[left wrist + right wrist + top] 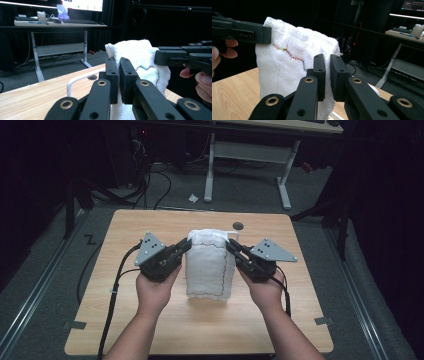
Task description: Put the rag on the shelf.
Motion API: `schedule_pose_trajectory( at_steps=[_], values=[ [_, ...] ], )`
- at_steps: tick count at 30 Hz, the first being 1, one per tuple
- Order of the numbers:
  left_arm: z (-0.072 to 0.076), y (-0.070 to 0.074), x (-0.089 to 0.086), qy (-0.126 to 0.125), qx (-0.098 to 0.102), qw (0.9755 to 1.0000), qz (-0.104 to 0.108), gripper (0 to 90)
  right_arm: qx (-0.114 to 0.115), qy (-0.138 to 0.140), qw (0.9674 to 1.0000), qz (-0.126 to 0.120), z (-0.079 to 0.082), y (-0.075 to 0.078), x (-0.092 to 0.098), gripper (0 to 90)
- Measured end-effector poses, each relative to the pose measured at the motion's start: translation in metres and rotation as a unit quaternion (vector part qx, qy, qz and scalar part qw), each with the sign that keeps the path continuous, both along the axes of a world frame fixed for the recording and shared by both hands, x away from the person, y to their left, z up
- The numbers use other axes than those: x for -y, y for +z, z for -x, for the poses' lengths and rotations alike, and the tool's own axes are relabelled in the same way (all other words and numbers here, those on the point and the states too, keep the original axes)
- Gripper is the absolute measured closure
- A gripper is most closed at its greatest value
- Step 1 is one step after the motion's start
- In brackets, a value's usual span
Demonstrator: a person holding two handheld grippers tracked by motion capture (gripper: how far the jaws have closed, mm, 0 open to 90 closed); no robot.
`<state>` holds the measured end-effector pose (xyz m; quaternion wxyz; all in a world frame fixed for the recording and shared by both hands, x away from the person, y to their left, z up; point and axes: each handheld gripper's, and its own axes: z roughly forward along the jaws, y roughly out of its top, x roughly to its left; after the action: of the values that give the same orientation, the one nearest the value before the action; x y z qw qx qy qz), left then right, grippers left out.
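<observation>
The counter is a light wooden top with rounded corners, its grain running from side to side. A small dark round disc is set in it near the far edge, a little right of the middle. The lower end of a white cloth appears to rest on the counter near its centre. Grey carpeted floor surrounds the counter.

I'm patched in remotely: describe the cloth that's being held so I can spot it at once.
Find the light wooden table; above its middle hangs a white gauze-like cloth, its top corners pinched by the left gripper and right gripper. Rainbow-coloured wavy stitching sets it apart.
</observation>
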<state>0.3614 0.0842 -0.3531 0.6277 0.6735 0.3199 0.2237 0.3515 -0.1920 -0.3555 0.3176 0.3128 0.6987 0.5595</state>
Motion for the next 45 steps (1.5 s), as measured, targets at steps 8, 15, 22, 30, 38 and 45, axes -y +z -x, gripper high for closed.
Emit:
schedule_pose_trajectory(
  at_steps=[8,15,22,30,38,45],
  values=[
    [-0.001,0.005,0.002,-0.001,0.004,1.0000,-0.001,86.6,0.004,0.000,1.0000,-0.004,-0.001,0.006,0.002,83.9],
    [-0.007,0.011,0.003,0.005,0.013,0.9998,-0.011,86.6,0.006,-0.001,1.0000,-0.002,-0.003,0.012,0.003,84.0],
    [-0.018,0.027,0.007,0.009,0.025,0.9993,-0.025,86.7,0.008,-0.008,0.9999,-0.009,-0.014,0.025,0.005,84.0],
    [-0.042,0.044,0.009,0.010,0.028,0.9992,-0.025,86.7,0.010,-0.019,0.9997,-0.011,-0.032,0.040,0.004,84.0],
    [-0.068,0.052,0.009,0.018,0.028,0.9993,-0.019,86.7,0.011,-0.024,0.9996,-0.014,-0.053,0.051,0.002,84.0],
    [-0.088,0.055,0.014,0.015,0.028,0.9994,-0.016,86.7,0.007,-0.036,0.9992,-0.015,-0.075,0.054,0.004,84.0]
  ],
)
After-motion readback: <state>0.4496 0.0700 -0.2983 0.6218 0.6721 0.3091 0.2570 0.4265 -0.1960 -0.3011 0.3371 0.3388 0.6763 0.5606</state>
